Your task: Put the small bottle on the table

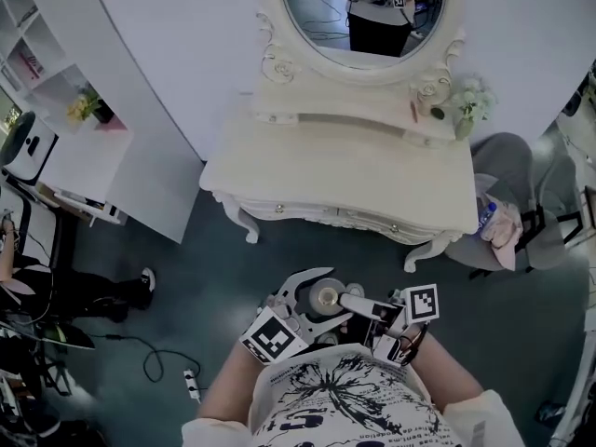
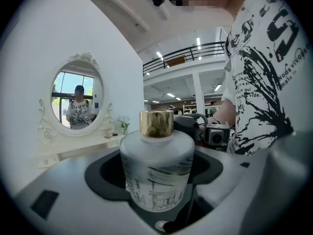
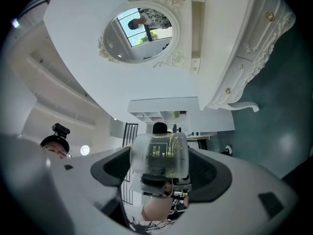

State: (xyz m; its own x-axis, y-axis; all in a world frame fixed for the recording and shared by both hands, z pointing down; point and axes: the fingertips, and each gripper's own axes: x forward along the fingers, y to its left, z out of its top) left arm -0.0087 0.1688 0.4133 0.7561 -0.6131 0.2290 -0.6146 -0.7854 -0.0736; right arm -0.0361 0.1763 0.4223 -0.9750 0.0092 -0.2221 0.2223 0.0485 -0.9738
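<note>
The small bottle is frosted white with a line drawing and a gold cap. It stands upright between the jaws of my left gripper, which is shut on it. My right gripper closes on the same bottle from the other side. In the head view both grippers meet close to my chest, the bottle between them, above the dark floor. The white dressing table stands ahead, apart from the bottle.
An oval mirror tops the table, with a flower vase on its right shelf. A chair with clothes stands on the right. White shelves and a seated person are on the left. A cable lies on the floor.
</note>
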